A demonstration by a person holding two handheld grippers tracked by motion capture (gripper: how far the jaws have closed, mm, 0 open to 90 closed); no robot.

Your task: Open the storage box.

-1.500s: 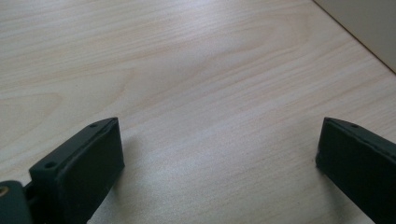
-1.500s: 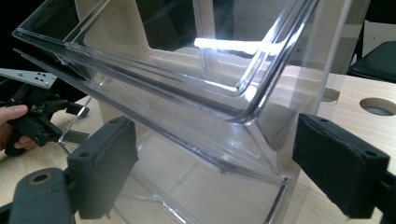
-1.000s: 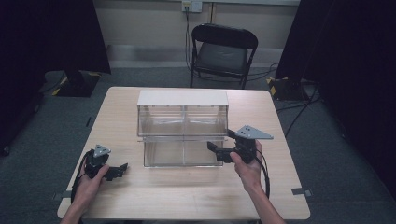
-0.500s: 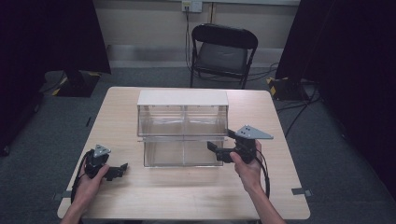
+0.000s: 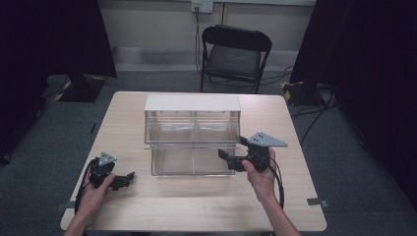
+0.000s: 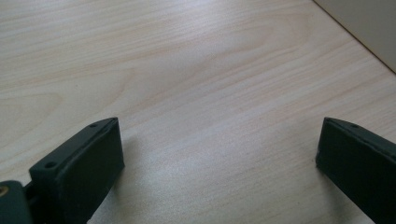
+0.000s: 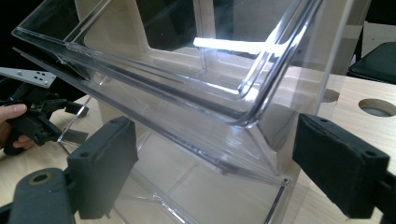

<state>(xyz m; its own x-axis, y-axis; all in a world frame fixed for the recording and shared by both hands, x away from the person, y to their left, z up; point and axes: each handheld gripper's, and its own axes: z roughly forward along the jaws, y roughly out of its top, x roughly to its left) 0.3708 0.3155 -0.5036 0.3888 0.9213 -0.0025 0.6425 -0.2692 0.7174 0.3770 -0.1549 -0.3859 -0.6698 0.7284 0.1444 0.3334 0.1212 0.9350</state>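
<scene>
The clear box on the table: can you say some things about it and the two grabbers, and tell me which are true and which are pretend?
1. The clear box has a white top. True.
2. The left gripper is squeezing the box. False: it rests apart from it on the table, jaws open.
3. The right gripper is open at the box's right front corner. True.
4. A red ball lies inside the box. False: it looks empty.
5. A black chair stands behind the table. True.

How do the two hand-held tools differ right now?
The left tool rests low over bare table, far from the clear bin. The right tool is held higher, against the bin's front right corner, its jaws astride the clear wall. Both are open, holding nothing.
</scene>
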